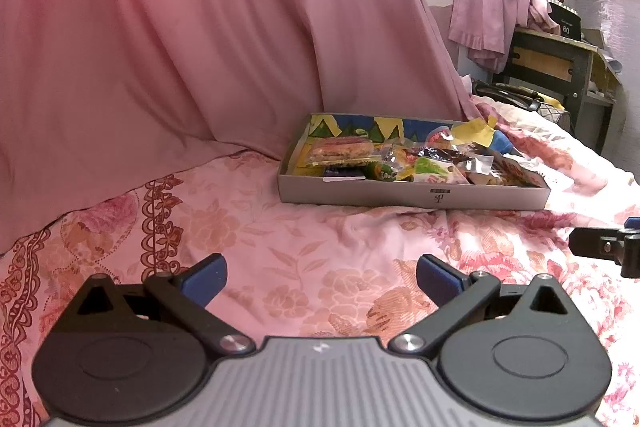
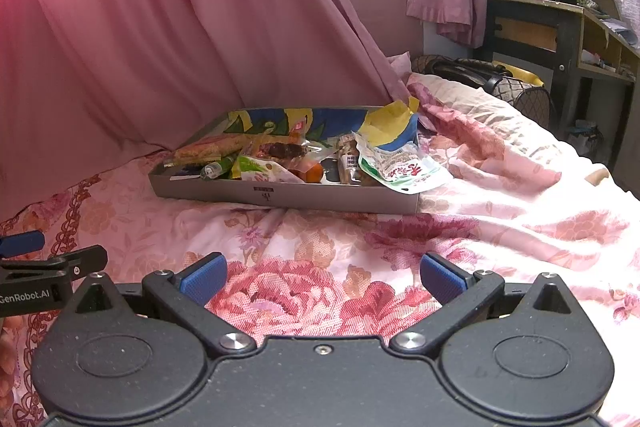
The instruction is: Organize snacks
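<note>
Left gripper [image 1: 321, 279]: we see its blue-padded jaws spread wide with nothing between them, hanging over the bedspread.
Right gripper [image 2: 323, 277]: likewise released and empty, its jaws wide apart above a large red flower in the print; the two tools sit side by side, each showing at the edge of the other's view.
Bedspread [image 1: 320, 247]: we find a rumpled pink floral cloth covering the bed, bare between the grippers and the box.
Box [image 1: 412, 194]: a shallow grey cardboard tray rests on the bedspread, well ahead of both grippers, its inner walls printed blue, green and yellow.
Snacks [image 1: 404, 159]: they lie heaped inside the box; a white and green pouch [image 2: 400, 167] hangs over its right corner. Individual packets are hard for us to tell apart.
Curtain [image 1: 180, 27]: pink drapery falls behind the box and onto the bed.
Room: a dark handbag [image 2: 500, 79] lies at the far end of the bed, with a wooden desk [image 2: 560, 27] beyond it.
</note>
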{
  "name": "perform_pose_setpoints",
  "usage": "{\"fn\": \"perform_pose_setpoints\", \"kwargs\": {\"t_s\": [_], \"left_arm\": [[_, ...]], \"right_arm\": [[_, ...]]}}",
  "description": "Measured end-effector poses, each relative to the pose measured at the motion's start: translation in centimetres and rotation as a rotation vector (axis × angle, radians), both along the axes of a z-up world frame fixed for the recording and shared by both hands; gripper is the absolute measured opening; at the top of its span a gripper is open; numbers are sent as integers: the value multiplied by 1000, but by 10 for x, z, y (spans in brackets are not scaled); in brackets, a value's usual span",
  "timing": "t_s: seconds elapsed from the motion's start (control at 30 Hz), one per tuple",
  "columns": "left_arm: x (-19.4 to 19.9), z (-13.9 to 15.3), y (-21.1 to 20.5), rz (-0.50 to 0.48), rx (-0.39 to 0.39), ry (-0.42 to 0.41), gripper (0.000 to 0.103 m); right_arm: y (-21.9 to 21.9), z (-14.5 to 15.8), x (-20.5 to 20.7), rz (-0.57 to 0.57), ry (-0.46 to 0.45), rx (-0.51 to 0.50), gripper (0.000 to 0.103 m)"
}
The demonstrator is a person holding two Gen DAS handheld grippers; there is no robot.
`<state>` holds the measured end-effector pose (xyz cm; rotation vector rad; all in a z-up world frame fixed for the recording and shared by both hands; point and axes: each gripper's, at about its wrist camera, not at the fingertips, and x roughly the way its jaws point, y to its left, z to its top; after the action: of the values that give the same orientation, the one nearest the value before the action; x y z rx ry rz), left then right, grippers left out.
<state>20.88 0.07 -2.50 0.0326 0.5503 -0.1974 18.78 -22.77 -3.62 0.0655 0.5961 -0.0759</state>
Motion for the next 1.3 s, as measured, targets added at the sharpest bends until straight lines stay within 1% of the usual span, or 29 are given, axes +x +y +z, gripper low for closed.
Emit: {"fn": "perform_pose_setpoints", "kwargs": {"t_s": [1.3], "left_arm": [[-3,0,-1,-1,2,0,103]], "right_arm": [[2,-7,1,4,32,3,102]]}}
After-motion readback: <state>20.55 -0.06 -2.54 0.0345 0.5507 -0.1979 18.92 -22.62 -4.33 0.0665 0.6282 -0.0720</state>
